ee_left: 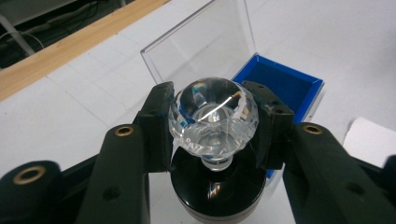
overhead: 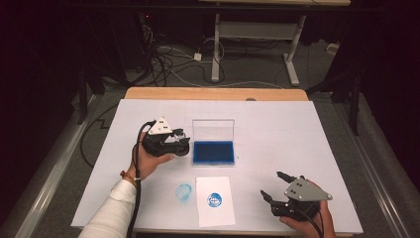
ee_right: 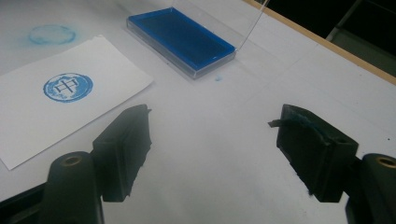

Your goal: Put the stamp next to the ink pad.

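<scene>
This is a lab or recording studio, not a home. The worktop [overhead: 297, 129] is a wooden table under a plain white gridded sheet, lit brightly while everything around it stays dark. Beyond the worktop's far edge, a tangle of cables [overhead: 163, 62] lies on the grey carpet [overhead: 257, 69], running to a white socket block [overhead: 197, 56]. Just beside those cables stands the white metal frame of a height-adjustable desk [overhead: 257, 34]. Black stands [overhead: 354, 99] flank the worktop on both sides.

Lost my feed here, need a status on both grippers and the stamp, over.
Left gripper shut on crystal-knob stamp, beside open blue ink pad. Right gripper open, empty. Stamped paper on table; nothing blocking.
</scene>
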The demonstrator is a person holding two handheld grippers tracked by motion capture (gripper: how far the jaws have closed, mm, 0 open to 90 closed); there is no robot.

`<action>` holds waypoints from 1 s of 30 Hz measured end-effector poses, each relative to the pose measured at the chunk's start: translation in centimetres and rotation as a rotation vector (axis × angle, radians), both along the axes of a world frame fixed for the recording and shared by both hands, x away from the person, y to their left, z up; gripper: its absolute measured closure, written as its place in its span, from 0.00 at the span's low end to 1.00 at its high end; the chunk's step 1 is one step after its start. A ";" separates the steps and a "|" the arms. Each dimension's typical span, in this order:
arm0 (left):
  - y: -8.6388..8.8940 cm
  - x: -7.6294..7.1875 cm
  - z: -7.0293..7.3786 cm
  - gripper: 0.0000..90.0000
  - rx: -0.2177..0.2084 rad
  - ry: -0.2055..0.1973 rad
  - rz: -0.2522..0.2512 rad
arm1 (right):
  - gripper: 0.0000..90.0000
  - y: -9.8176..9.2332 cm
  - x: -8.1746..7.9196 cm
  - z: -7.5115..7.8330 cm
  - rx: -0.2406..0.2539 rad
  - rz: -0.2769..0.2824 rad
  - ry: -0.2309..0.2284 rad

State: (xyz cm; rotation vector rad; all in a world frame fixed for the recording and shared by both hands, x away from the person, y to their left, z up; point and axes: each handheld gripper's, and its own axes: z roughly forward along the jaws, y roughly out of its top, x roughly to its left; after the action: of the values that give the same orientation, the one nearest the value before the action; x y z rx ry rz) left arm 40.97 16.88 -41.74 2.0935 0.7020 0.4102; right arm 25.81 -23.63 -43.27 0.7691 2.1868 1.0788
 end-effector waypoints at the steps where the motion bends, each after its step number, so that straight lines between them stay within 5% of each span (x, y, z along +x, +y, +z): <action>1: 0.0 0.1 -0.1 0.61 -0.001 0.005 0.003 | 0.29 0.0 0.0 0.0 -0.002 0.002 0.001; 30: -0.2 1.3 -4.0 0.60 0.040 0.023 0.049 | 0.30 0.3 0.1 -0.3 -0.024 0.009 0.014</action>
State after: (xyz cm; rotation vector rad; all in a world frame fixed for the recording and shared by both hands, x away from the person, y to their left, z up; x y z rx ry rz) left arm 42.26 16.69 -45.72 2.1252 0.7660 0.4317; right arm 25.91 -23.32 -43.59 0.7597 2.2130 1.0528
